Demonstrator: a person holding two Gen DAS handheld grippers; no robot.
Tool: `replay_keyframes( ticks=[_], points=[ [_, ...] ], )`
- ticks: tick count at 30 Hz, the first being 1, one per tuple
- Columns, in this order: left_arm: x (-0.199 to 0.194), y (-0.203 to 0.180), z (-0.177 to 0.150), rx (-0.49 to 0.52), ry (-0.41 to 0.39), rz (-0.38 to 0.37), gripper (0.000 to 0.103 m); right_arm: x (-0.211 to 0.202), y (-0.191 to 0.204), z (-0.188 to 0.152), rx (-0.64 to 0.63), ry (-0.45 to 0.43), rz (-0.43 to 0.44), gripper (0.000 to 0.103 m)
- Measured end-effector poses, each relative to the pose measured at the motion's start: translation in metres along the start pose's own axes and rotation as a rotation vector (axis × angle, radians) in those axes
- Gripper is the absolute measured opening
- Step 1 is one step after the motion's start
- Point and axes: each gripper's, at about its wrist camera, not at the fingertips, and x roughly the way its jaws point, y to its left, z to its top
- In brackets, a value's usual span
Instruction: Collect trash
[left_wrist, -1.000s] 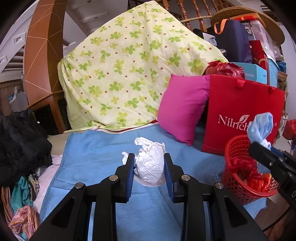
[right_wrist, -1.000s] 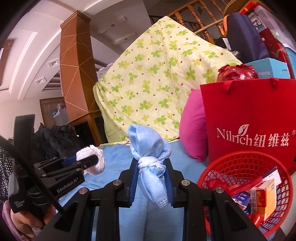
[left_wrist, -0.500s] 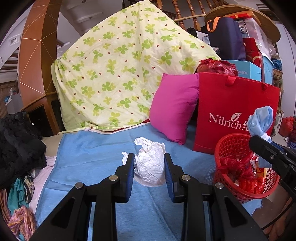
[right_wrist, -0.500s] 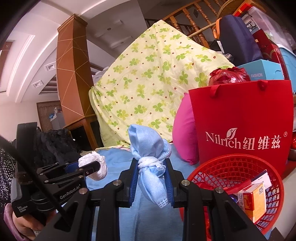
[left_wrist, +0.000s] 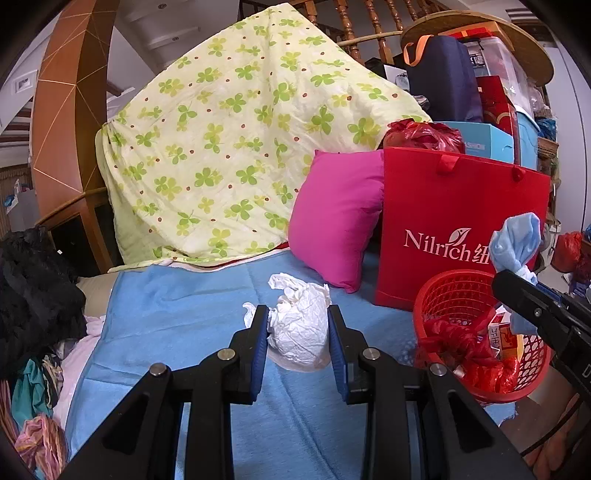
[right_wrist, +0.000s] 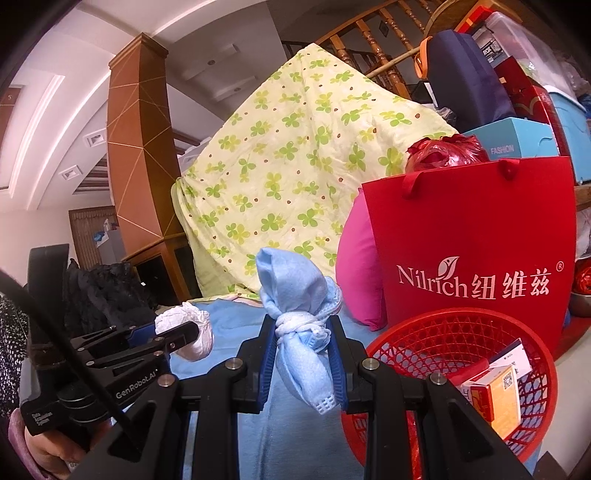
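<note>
My left gripper is shut on a crumpled white paper wad, held above the blue bed cover. My right gripper is shut on a knotted light-blue cloth bundle, its lower end hanging between the jaws. A red mesh basket sits low at the right in the right wrist view, with small boxes and red plastic inside. The same red basket lies to the right in the left wrist view, where the blue bundle sticks up above it. The left gripper with the white wad shows at the left of the right wrist view.
A red paper shopping bag stands behind the basket, with a pink pillow beside it. A green-patterned quilt drapes over the back. Dark clothes pile up at the left. Boxes and bags stack at the right rear.
Both grippers have shifted slightly right with their loads, so the red basket and shopping bag sit more centred. The grips have not changed.
</note>
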Motion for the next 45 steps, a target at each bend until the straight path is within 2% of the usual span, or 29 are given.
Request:
replay_keyframes(
  ticks=[45],
  points=[
    [0.003,-0.022,-0.001,0.029,0.005,-0.054,0.032,-0.012,-0.018,0.003,0.034,-0.021,-0.052,0.029]
  ],
)
